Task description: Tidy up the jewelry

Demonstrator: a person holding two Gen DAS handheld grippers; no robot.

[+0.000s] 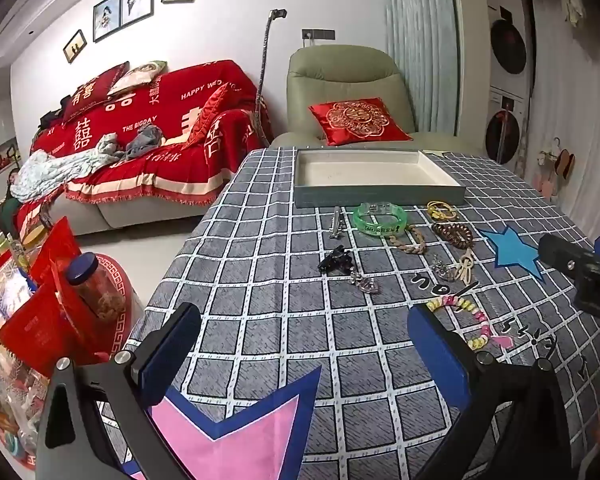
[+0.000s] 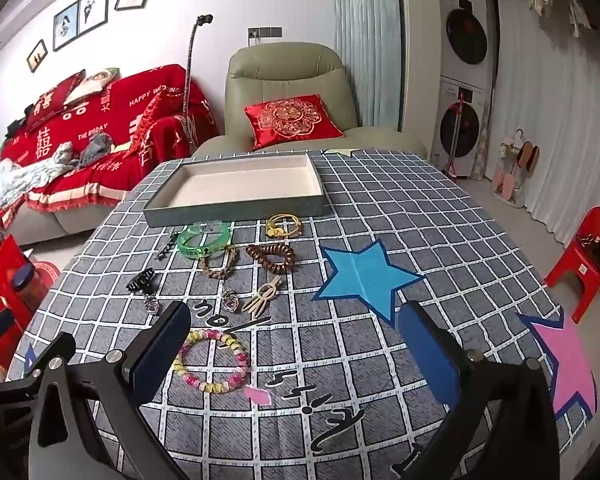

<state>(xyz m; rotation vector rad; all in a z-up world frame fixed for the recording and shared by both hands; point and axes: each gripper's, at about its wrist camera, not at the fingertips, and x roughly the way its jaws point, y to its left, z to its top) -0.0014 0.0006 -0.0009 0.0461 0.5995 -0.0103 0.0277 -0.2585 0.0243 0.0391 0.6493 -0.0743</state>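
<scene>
Jewelry lies scattered on the checked tablecloth in front of a shallow grey tray [image 1: 380, 196] [image 2: 236, 210] with a bare cream floor. Nearest is a pink-and-yellow bead bracelet [image 2: 212, 362] [image 1: 474, 320]. Further off lie a green bangle [image 1: 379, 219] [image 2: 204, 237], a brown coil hair tie [image 2: 271, 258] [image 1: 453, 234], a beige chain bracelet [image 2: 219, 266], a yellow hair tie [image 2: 284, 226], a black claw clip [image 1: 336, 260] [image 2: 141, 280] and a beige hair clip [image 2: 262, 300]. My left gripper [image 1: 306, 344] and right gripper [image 2: 296, 340] both hover open above the cloth, holding nothing.
Star patches mark the cloth: blue [image 2: 364, 276] and pink [image 1: 228, 436]. A red-covered sofa [image 1: 148, 132] and a green armchair [image 1: 348, 96] stand behind the table. Red boxes and a jar [image 1: 96, 284] sit off the table's left edge. A red stool [image 2: 588, 256] stands at the right.
</scene>
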